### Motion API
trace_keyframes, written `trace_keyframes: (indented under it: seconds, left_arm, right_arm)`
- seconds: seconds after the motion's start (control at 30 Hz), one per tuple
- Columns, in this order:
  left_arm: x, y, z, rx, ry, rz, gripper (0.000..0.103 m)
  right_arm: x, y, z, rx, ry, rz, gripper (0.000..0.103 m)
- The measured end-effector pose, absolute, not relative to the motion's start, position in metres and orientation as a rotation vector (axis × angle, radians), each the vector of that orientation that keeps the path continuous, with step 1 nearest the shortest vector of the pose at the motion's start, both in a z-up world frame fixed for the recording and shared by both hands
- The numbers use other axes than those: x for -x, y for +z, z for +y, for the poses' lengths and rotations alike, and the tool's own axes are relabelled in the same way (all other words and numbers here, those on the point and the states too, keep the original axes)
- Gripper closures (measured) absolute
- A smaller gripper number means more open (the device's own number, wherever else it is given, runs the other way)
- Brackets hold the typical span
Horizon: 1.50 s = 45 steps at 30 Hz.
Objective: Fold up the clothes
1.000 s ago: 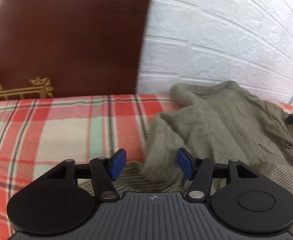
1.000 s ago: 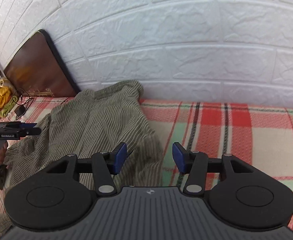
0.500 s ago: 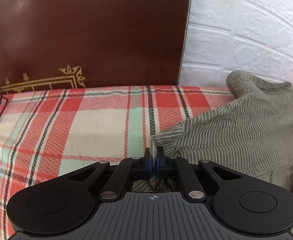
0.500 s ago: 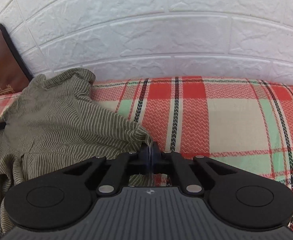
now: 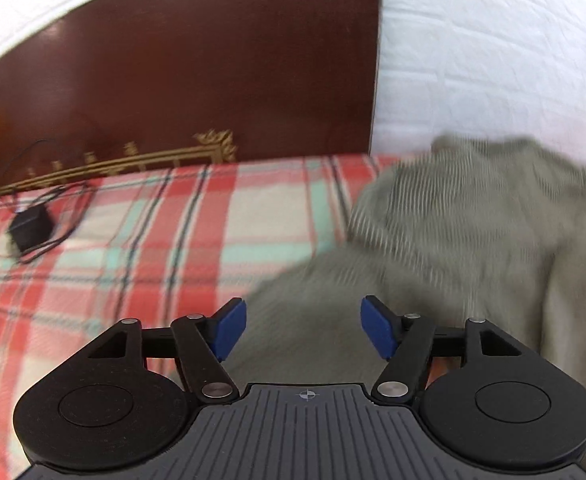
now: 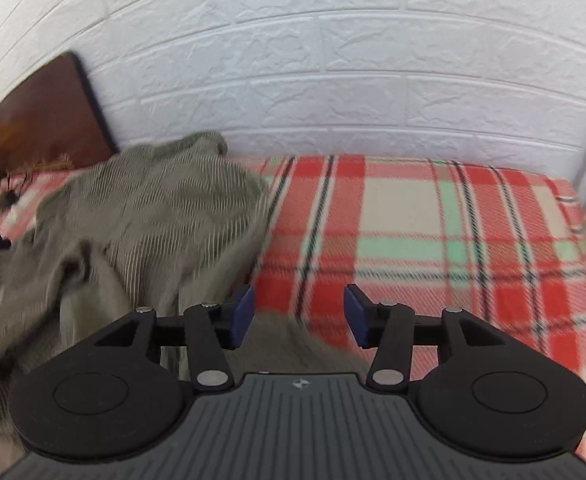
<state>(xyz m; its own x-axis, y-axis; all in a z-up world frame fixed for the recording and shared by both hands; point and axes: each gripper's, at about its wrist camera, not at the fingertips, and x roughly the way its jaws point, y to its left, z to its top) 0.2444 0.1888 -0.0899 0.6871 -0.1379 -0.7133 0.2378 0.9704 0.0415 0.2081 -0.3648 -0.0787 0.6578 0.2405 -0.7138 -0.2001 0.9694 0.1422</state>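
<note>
The olive-green striped shirt (image 5: pixel 473 216) lies rumpled on the plaid bedspread (image 5: pixel 141 240), bunched toward the white brick wall (image 6: pixel 333 80) near the corner of the dark brown headboard (image 5: pixel 173 80). It is neither flat nor squared off, so the fold looks barely begun, and the two grippers sit at opposite edges of the cloth, likely so the fabric can be drawn out between them. The left gripper (image 5: pixel 303 334) hangs over a lower stretch of the shirt; its jaws are opening, the blue fingers (image 5: pixel 229 334) spread wide, with cloth showing under the gap but nothing pinched. The right gripper (image 6: pixel 297 316) sits at the shirt's right edge, where fabric meets bare bedspread; its jaws are opening too, the fingers parted about halfway and a fold of cloth below them, unclamped. A small black adapter (image 5: pixel 31 226) with its cable lies well apart on the bedspread by the headboard.
</note>
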Motion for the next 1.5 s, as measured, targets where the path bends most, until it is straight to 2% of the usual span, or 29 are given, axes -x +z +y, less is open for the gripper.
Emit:
trace_keyframes:
  seconds: [0.2,0.3,0.57,0.9,0.97,1.07,1.1,1.23,1.4,1.5]
  left_arm:
    - [-0.193,-0.096,0.199,-0.129,-0.217,0.804,0.024]
    - [-0.183,-0.097,0.197,-0.134,-0.216,0.799,0.024]
    - [-0.169,-0.089,0.180,-0.184,-0.239,0.771,0.021]
    - [-0.184,-0.106,0.146,-0.371,-0.302,0.754,0.021]
    - [-0.193,-0.113,0.139,-0.387,-0.312,0.764,0.021]
    - [-0.205,-0.126,0.133,-0.385,-0.310,0.796,0.022]
    - [-0.208,-0.130,0.132,-0.378,-0.308,0.804,0.024]
    - [-0.212,-0.133,0.144,-0.274,-0.316,0.825,0.033]
    - [-0.213,-0.137,0.153,-0.217,-0.316,0.824,0.031]
    - [-0.213,-0.139,0.154,-0.216,-0.316,0.817,0.027]
  right_arm:
    - [-0.125,-0.088,-0.352,0.248,0.273,0.784,0.049]
    - [-0.112,-0.100,-0.335,0.368,0.301,0.785,0.049]
    - [-0.130,-0.098,-0.303,0.238,0.376,0.738,0.054]
    - [-0.155,-0.116,-0.279,0.171,0.375,0.801,0.054]
    - [-0.161,-0.120,-0.278,0.150,0.367,0.823,0.057]
    - [-0.168,-0.123,-0.279,0.121,0.370,0.860,0.083]
    - [-0.170,-0.124,-0.279,0.112,0.371,0.872,0.094]
    - [-0.176,-0.105,-0.293,0.060,0.386,0.852,0.095]
    - [-0.189,-0.095,-0.319,-0.071,0.382,0.876,0.093]
    - [-0.192,-0.103,-0.315,-0.078,0.387,0.905,0.090]
